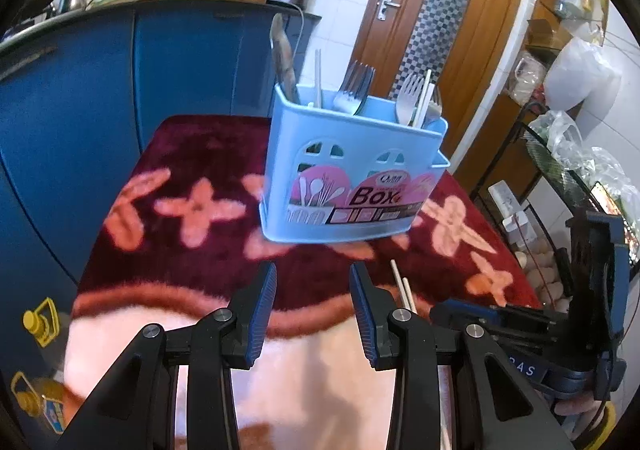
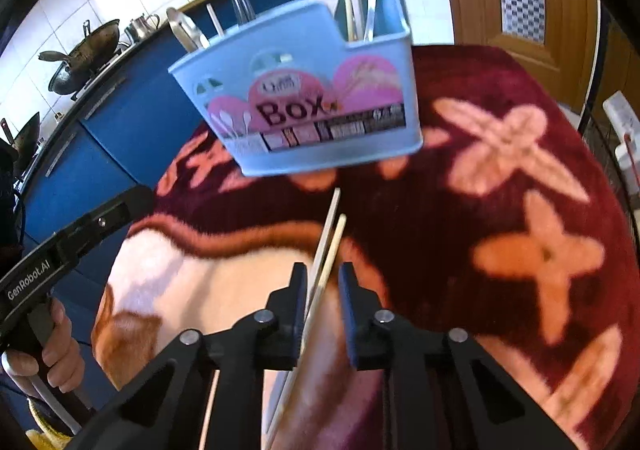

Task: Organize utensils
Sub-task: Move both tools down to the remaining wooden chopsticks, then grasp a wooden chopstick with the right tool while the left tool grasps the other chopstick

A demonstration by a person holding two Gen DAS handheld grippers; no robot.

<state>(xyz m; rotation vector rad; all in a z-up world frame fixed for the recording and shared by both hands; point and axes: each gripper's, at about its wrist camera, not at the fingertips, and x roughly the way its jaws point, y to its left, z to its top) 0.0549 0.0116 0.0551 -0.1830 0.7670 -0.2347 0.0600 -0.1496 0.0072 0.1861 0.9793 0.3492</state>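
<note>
So on the left side, the left gripper is spread wide with nothing in it, hovering over the fuzzy red blanket. Just right of it, the right gripper has the chopsticks between its fingers, which sit close around them, but whether they actually pinch I can't tell. Farther back is the blue utensil box, already holding forks and a few other bits. My guess: those sticks are light, stiff and slick, so they'll want to scissor apart; I'd grip near the middle, both together.
</note>
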